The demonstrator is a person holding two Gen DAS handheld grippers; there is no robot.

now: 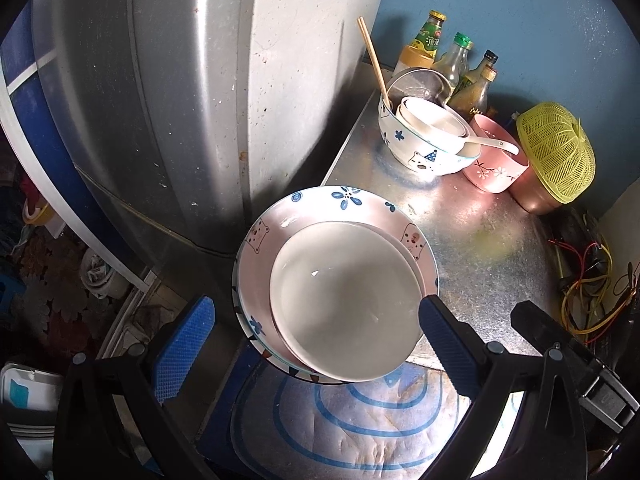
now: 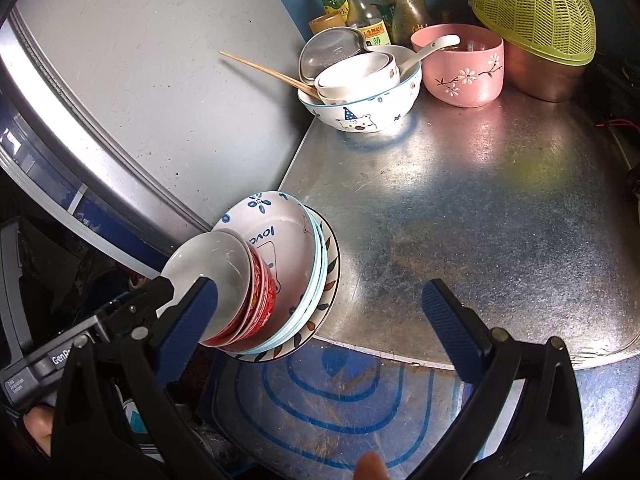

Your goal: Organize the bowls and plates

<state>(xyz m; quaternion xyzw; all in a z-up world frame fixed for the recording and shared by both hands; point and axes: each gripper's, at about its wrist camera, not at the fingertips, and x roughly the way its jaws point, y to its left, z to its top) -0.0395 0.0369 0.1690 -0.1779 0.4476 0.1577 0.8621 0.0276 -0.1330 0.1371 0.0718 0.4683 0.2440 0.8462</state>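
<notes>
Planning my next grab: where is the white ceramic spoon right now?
The white spoon lies at the back of the metal counter, its handle across the rim of the pink flowered bowl and its scoop end in the bear bowl beside it.

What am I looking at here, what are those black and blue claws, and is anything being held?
No robot here: a person holds a two-finger gripper in each hand, and each gripper has a wide-angle camera that looks along its fingers. The black and blue claws are those fingers.

One picture comes from the left gripper, the other from the right gripper.

Both look at a metal table. At its near edge stands a stack of plates and bowls, with a white bowl on top. Further back are a bear bowl holding smaller bowls and chopsticks, a pink bowl, bottles and a yellow basket.

Both grippers are open beside the stack, so nothing is gripped.
</notes>
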